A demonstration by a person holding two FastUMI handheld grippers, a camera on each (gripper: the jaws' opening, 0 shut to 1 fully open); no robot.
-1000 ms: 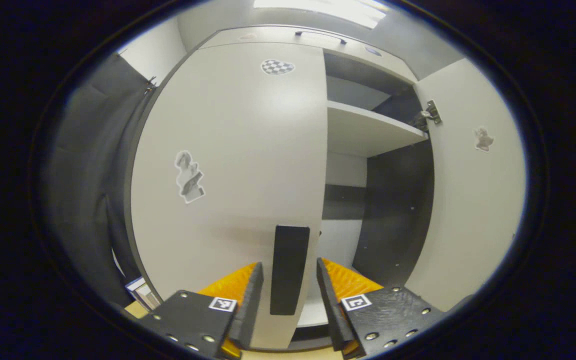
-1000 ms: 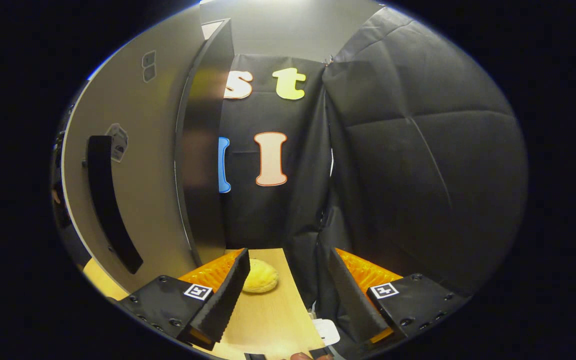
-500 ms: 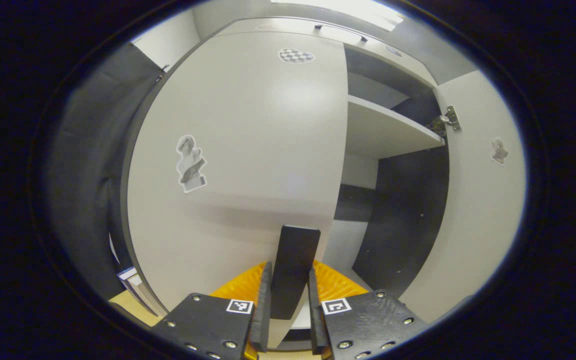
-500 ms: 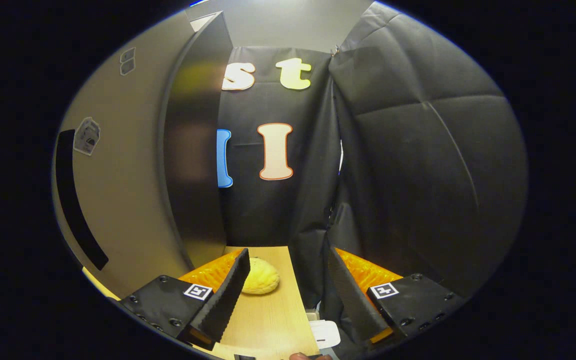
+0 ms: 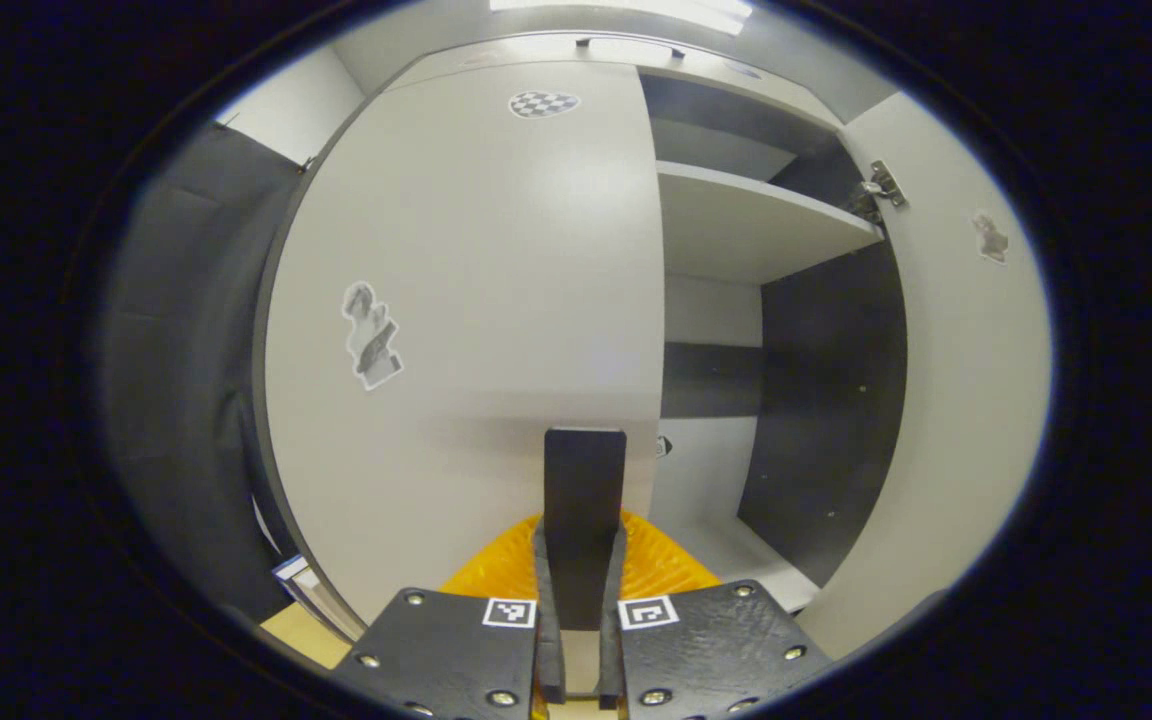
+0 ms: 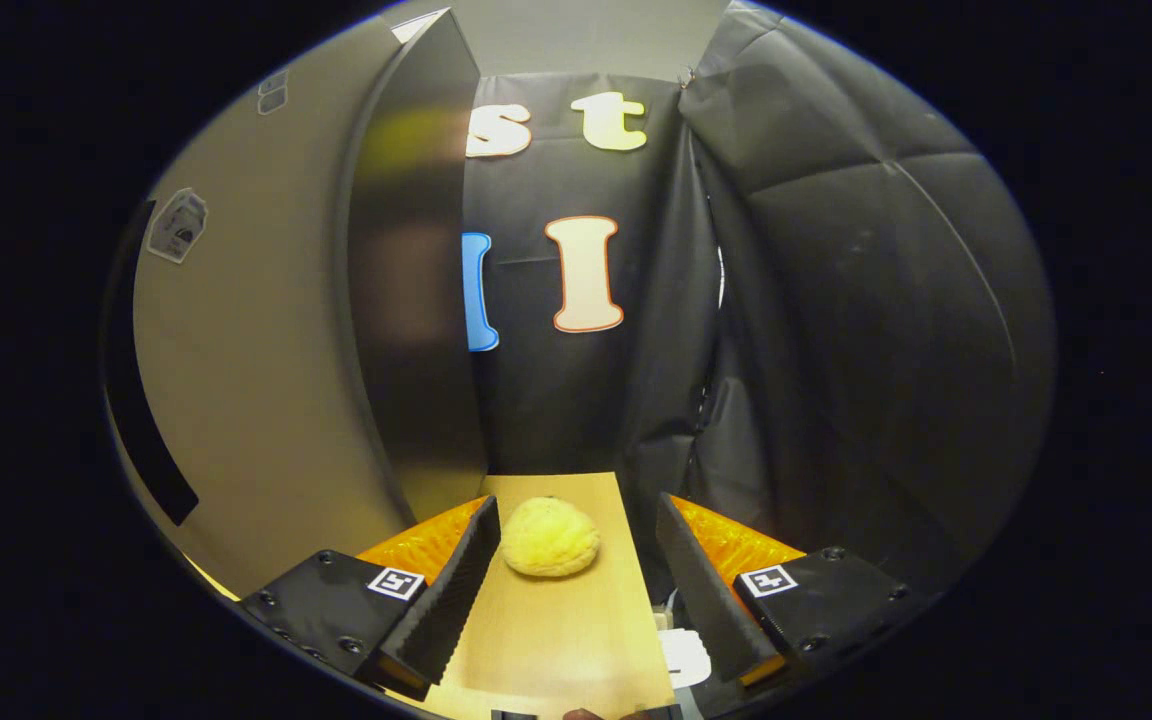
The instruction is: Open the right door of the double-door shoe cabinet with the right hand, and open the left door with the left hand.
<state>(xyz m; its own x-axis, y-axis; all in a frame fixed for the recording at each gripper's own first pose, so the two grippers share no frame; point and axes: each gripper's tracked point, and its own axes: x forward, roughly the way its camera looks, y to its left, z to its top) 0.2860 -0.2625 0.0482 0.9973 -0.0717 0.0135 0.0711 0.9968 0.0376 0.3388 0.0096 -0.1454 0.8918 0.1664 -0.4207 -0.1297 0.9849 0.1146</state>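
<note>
The cabinet's left door (image 5: pixel 496 300) is white, carries two stickers and stands closed. Its black vertical handle (image 5: pixel 584 480) sits between the fingers of my left gripper (image 5: pixel 581 540), which is shut on it. To the right, the right door (image 5: pixel 966 380) is swung wide open and shows its hinge (image 5: pixel 876 190) and the cabinet's inside with a white shelf (image 5: pixel 746 225). In the right gripper view that same right door (image 6: pixel 246 360) fills the left side, its black handle (image 6: pixel 141 440) at the far left. My right gripper (image 6: pixel 576 590) is open and holds nothing, apart from the door.
A dark panel (image 6: pixel 416 300) stands beside the open door. A yellow bun-like lump (image 6: pixel 549 537) lies on the wooden tabletop (image 6: pixel 566 640) between my right fingers. A small white object (image 6: pixel 686 655) sits at the table's right edge. Black cloth walls close in both sides.
My left gripper's fingers, open on either side of the handle a second ago, have closed onto it. The right gripper has drifted away from the right door, whose handle has slid to the view's left edge.
</note>
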